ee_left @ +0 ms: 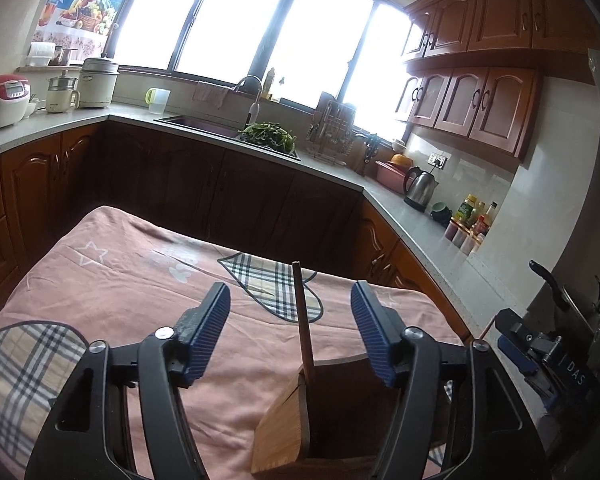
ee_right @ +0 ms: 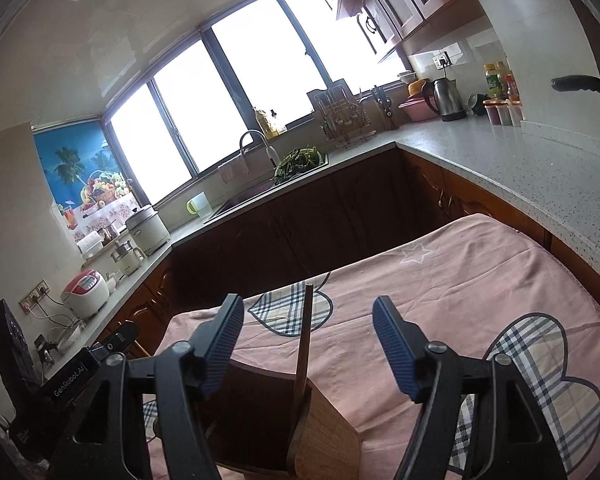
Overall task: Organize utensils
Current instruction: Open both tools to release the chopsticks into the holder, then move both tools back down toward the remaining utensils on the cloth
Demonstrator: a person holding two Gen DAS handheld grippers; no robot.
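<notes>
A wooden utensil holder [ee_left: 284, 420] stands on the pink cloth-covered table [ee_left: 132, 280], close under both cameras. One brown chopstick [ee_left: 303, 320] stands upright in it, leaning at its corner. My left gripper [ee_left: 290, 308] is open and empty, its blue pads either side of the chopstick, above the holder. In the right wrist view the same holder [ee_right: 324, 432] and chopstick [ee_right: 305, 332] show, and my right gripper [ee_right: 308, 328] is open and empty above them. The right gripper's body shows at the left view's right edge [ee_left: 540, 356].
Kitchen counters [ee_left: 400, 208] wrap around behind the table, with a sink [ee_left: 204, 124] full of greens, a dish rack [ee_left: 332, 132], a kettle [ee_left: 420, 188], bottles and rice cookers [ee_left: 4, 100]. The table's far edge [ee_right: 380, 256] drops to dark cabinets.
</notes>
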